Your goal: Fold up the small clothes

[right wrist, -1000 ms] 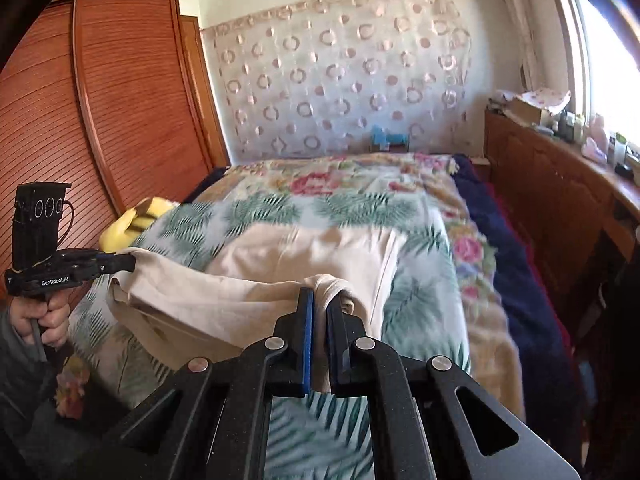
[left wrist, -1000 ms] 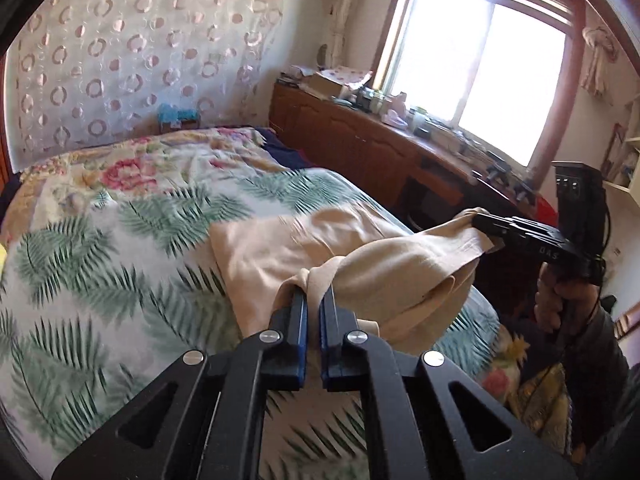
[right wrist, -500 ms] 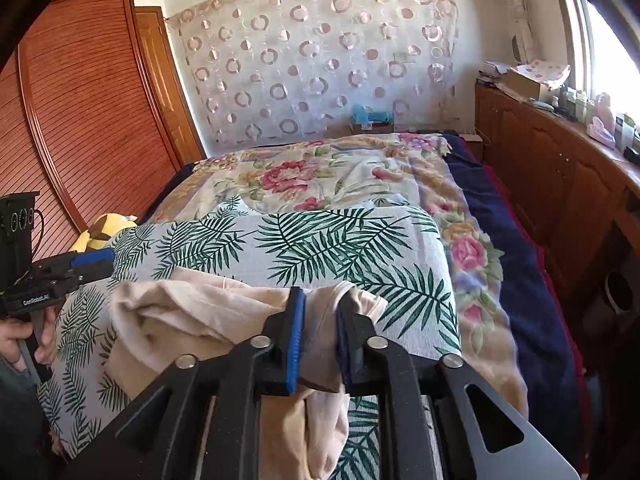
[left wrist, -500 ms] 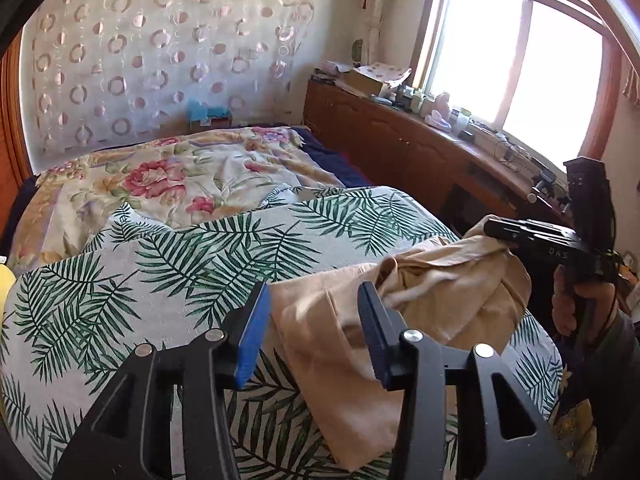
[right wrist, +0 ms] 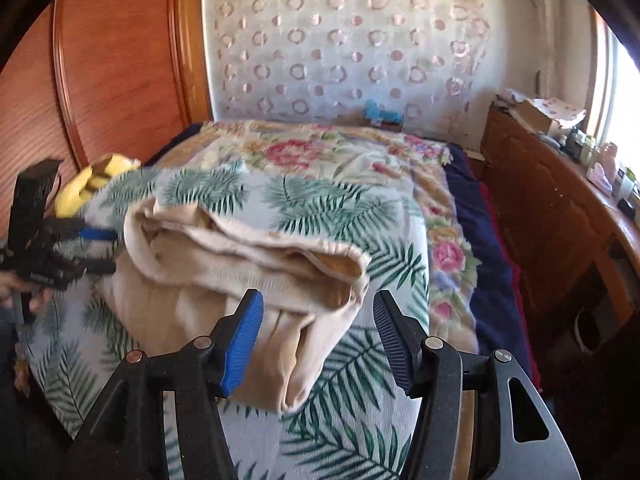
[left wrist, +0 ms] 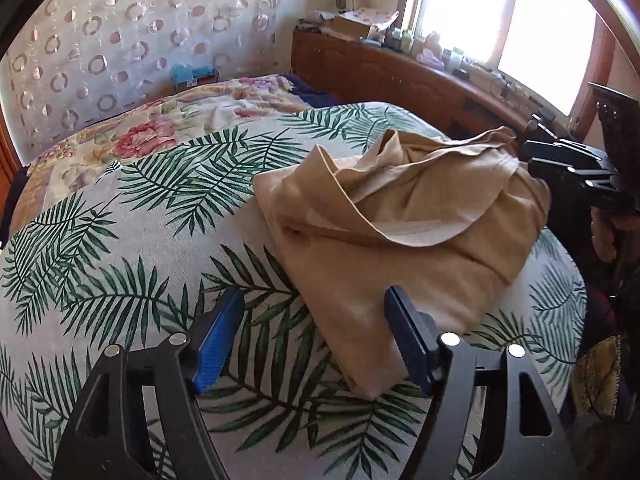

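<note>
A beige garment lies loosely folded in a rumpled heap on the palm-leaf bed cover. It also shows in the right wrist view. My left gripper is open and empty, its jaws wide apart at the garment's near edge. My right gripper is open and empty, its jaws either side of the garment's near corner. The right gripper also shows at the right edge of the left wrist view, and the left gripper at the left edge of the right wrist view.
A floral quilt covers the far half of the bed. A yellow soft toy lies at the bed's left edge by the wooden wardrobe. A wooden sideboard with clutter runs along the right under the window.
Both grippers were shut on the garment, holding it up. The left let go first, then the right. The garment now rests on the bed and both grippers stand open.
</note>
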A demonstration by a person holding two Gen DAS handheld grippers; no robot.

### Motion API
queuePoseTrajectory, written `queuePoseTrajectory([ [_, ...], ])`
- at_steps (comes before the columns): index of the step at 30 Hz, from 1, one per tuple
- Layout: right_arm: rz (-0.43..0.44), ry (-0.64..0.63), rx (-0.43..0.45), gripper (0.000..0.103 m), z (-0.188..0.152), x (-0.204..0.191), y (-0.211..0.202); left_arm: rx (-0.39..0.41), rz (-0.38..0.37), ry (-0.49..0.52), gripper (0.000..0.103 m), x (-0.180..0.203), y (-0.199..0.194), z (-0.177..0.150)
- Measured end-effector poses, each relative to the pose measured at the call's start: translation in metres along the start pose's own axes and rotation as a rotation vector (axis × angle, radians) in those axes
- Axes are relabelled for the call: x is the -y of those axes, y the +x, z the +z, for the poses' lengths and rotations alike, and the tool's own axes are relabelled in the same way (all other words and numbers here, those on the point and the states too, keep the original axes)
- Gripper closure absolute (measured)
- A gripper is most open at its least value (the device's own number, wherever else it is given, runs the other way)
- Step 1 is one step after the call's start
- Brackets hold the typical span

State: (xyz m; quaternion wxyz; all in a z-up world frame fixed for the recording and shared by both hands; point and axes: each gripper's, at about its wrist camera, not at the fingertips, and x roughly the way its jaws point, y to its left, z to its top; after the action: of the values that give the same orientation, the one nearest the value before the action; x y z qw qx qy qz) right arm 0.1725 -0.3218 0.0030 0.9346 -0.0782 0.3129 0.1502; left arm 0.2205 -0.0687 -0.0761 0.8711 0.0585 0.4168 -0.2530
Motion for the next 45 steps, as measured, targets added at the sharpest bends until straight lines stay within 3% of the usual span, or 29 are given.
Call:
queuePoseTrajectory([
  [6,0.011,-0.008,-0.054,0.044,0.013,0.005,0.028,0.011,0.033,0.004,0.030,-0.004,0.021,0.026],
  [8,0.028,-0.004,-0.041,0.067,0.023,0.011,0.035,0.055,0.081,-0.013,0.030,-0.010,0.023,0.038],
  [9,0.044,0.002,-0.040,0.086,0.028,0.014,0.040,0.074,0.108,-0.026,0.030,-0.014,0.024,0.043],
  [10,0.051,0.011,-0.032,0.095,0.032,0.018,0.043,0.091,0.130,-0.041,0.030,-0.018,0.025,0.048],
  [11,0.059,0.024,-0.011,0.097,0.039,0.023,0.046,0.105,0.184,-0.046,0.030,-0.024,0.027,0.054],
  [13,0.030,0.065,0.027,0.097,0.037,0.036,0.048,0.110,0.275,-0.056,0.030,-0.033,0.032,0.060],
  [18,-0.077,0.143,0.044,0.097,0.043,0.052,0.054,0.107,0.251,-0.101,0.030,-0.045,0.028,0.059],
  [20,-0.080,0.131,0.009,0.089,0.041,0.048,0.058,0.112,0.235,-0.090,0.030,-0.042,0.021,0.055],
  [22,-0.092,0.128,-0.013,0.071,0.038,0.045,0.057,0.120,0.198,-0.086,0.030,-0.035,0.011,0.050],
  [27,-0.055,0.123,-0.011,0.060,0.043,0.035,0.036,0.112,0.111,-0.070,0.030,-0.018,-0.001,0.036],
  [31,-0.016,0.159,-0.043,0.060,0.023,0.036,0.011,0.091,0.059,-0.046,0.030,-0.003,-0.002,0.024],
  [40,0.068,0.225,-0.107,0.060,-0.011,0.032,-0.020,0.026,0.063,-0.027,0.030,0.007,0.021,0.011],
  [42,0.087,0.234,-0.137,0.065,-0.014,0.035,-0.014,0.013,0.073,-0.025,0.030,0.007,0.026,0.009],
  [43,0.107,0.237,-0.140,0.086,-0.014,0.038,-0.012,0.006,0.078,-0.022,0.030,0.006,0.028,0.008],
  [44,0.140,0.236,-0.139,0.096,-0.014,0.040,-0.012,-0.002,0.074,-0.026,0.030,0.006,0.030,0.008],
  [45,0.144,0.228,-0.134,0.098,-0.012,0.042,-0.016,-0.001,0.071,-0.031,0.030,0.005,0.029,0.008],
])
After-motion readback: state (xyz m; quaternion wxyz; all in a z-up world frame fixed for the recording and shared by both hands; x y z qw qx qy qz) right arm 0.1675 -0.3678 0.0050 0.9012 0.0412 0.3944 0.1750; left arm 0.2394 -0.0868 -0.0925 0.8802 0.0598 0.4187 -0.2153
